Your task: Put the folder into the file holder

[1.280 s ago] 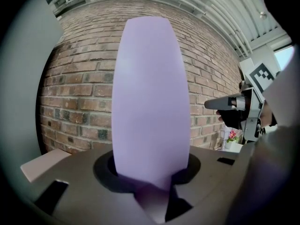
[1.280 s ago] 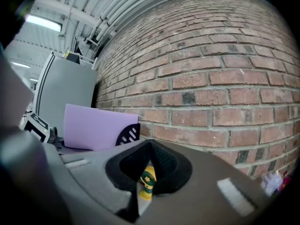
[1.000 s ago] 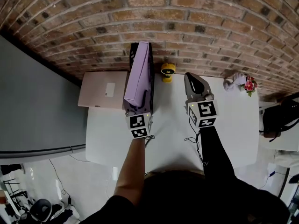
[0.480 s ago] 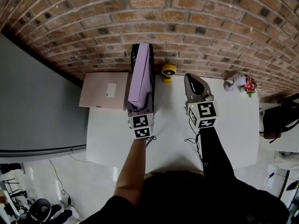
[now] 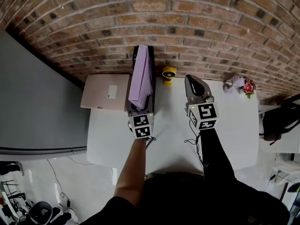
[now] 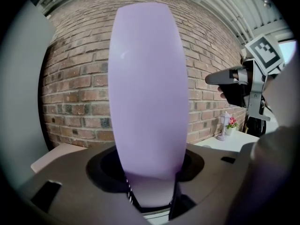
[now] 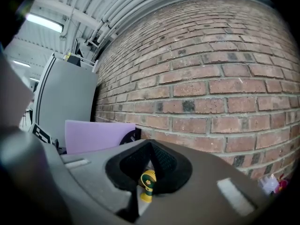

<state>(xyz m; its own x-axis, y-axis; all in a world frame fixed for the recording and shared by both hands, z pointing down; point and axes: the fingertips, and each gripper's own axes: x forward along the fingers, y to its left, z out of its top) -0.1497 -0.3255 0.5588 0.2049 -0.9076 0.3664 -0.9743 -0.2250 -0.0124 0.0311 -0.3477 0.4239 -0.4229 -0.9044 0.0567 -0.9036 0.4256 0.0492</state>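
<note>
A lavender folder (image 5: 142, 76) stands on edge in the black file holder (image 5: 134, 52) against the brick wall at the back of the white table (image 5: 239, 125). My left gripper (image 5: 139, 110) is at the folder's near end. Its jaws are opening, and the folder (image 6: 149, 93) stands between them with a dark gap beside it. To the right, my right gripper (image 5: 193, 78) hovers over the table, shut and holding nothing. In the right gripper view, the folder (image 7: 96, 135) and the holder's rim (image 7: 129, 136) show to the left.
A pink notebook (image 5: 104, 92) lies left of the holder. A small yellow fan (image 5: 168, 73) stands by the wall between the grippers, and a flower ornament (image 5: 243, 85) sits at the far right. A thin cable (image 5: 193, 137) trails over the table's front. A grey partition (image 5: 37, 107) runs along the left.
The folder has gone from leaning left to standing straighter and narrower in the holder. My left gripper shifted slightly right. The right gripper stayed put.
</note>
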